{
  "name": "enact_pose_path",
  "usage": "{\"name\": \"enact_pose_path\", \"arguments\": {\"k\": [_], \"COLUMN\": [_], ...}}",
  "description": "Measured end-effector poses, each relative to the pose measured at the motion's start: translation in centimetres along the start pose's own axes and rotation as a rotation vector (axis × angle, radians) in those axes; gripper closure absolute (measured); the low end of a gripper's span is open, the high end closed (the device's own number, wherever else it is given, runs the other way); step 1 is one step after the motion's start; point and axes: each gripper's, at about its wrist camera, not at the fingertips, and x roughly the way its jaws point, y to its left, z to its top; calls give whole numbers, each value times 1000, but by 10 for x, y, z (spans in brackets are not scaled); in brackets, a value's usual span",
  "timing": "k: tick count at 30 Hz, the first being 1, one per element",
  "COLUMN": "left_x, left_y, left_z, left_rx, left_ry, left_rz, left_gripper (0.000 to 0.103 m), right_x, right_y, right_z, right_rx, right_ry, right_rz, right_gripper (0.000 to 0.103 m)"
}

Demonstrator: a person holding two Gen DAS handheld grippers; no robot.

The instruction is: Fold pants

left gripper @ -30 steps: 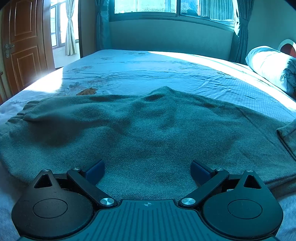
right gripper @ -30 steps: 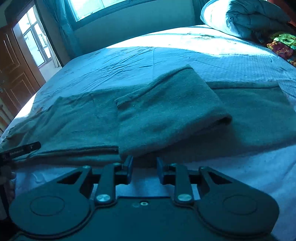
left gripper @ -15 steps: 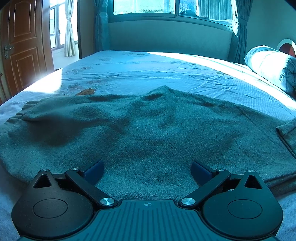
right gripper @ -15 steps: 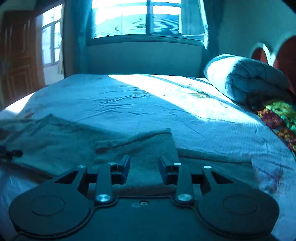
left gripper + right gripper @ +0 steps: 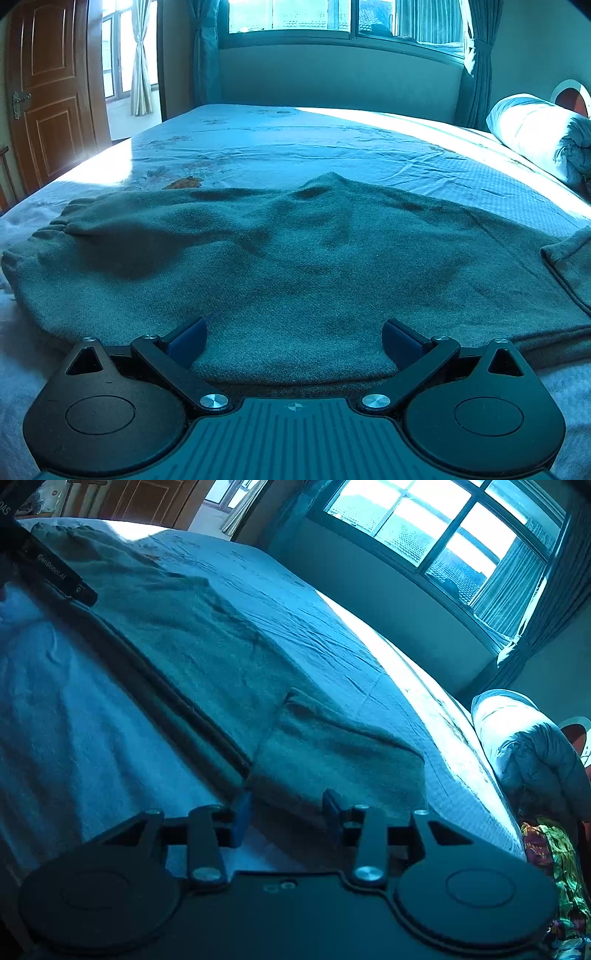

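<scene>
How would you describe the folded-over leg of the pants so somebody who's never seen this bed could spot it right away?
Start at the big bed under the window. Grey-green pants lie spread along its near edge. At the end nearest the rolled quilt, just ahead of the right gripper, the folded-over leg is the only raised double layer, lying on the flat cloth.
</scene>
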Motion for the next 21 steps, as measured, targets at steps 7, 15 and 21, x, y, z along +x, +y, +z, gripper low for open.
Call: {"name": "enact_pose_path", "arguments": {"k": [7,15,21], "left_x": [2,2,4], "left_y": [0,0,-1], "left_z": [0,-1,-1], "left_rx": [3,7,11], "left_ry": [2,5,7], "left_rz": [-2,-3,0], "left_gripper": [2,3,2], "right_x": [2,13,12], "right_y": [-9,-4,8], "right_z": [7,16,10], "right_rx": [113,59,-122], "right_ry": [-32,-13,26], "right_rz": [-37,-57,-65], "right_gripper": [79,88,86]}}
